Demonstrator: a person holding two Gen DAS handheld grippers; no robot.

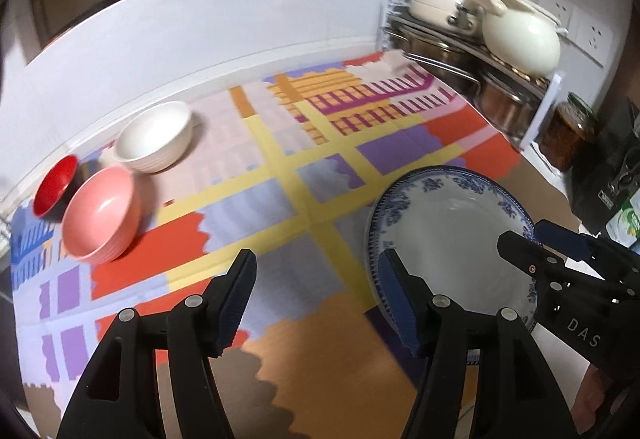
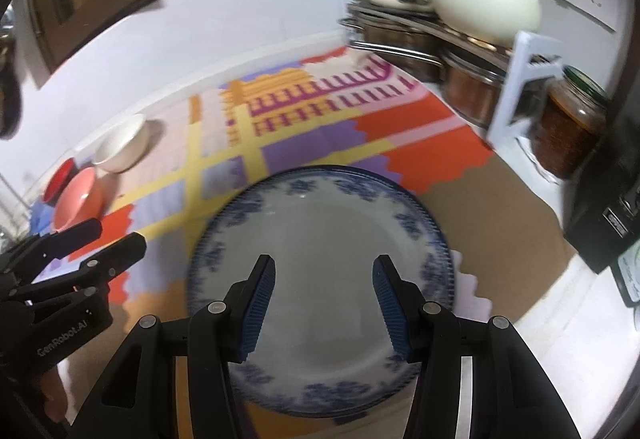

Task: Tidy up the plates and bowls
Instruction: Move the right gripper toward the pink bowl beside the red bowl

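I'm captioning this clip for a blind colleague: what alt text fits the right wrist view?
The open right gripper hovers empty over a blue-patterned white plate lying on a colourful mat. At far left stand a pink bowl, a red bowl and a white bowl, with the left gripper nearby.

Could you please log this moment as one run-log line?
left tool: open, empty | right tool: open, over plate | plate: on mat | bowls: pink, white, red, far left
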